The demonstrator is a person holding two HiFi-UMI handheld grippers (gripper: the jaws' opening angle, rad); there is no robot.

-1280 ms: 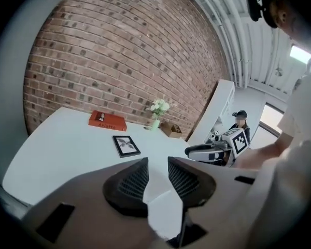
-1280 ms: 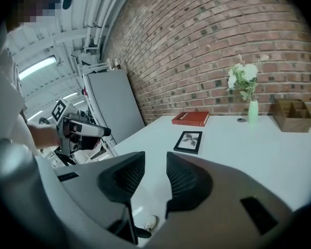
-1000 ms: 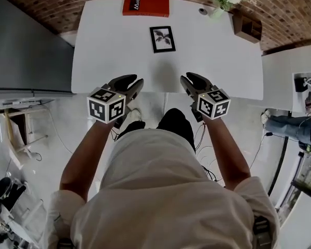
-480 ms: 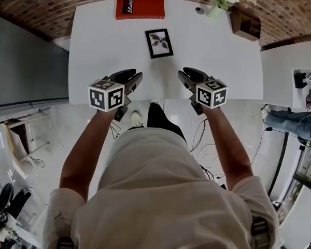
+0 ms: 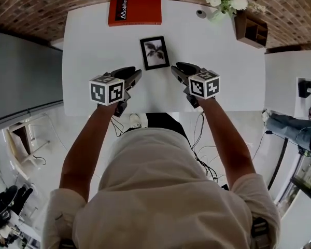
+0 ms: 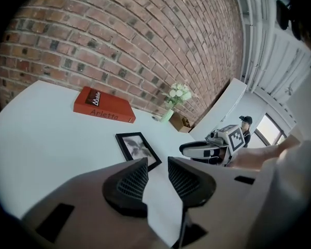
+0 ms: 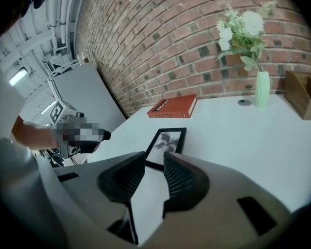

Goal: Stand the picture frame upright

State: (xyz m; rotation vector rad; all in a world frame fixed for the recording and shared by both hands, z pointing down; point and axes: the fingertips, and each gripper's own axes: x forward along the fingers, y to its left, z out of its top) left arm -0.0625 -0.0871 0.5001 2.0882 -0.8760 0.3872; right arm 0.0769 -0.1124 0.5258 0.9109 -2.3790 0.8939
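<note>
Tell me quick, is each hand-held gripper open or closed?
Left hand-held gripper: open, holding nothing.
Right hand-held gripper: open, holding nothing.

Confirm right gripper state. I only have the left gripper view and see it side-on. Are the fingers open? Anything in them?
Observer: In the right gripper view, the right gripper is open. Its fingers are apart with nothing between them; only bare white table shows in the gap.
Operator: Where's the frame relative to both grippers?
Observer: In the head view, the picture frame lies flat, just beyond the tips and centred between the left gripper and the right one. Neither touches it.
</note>
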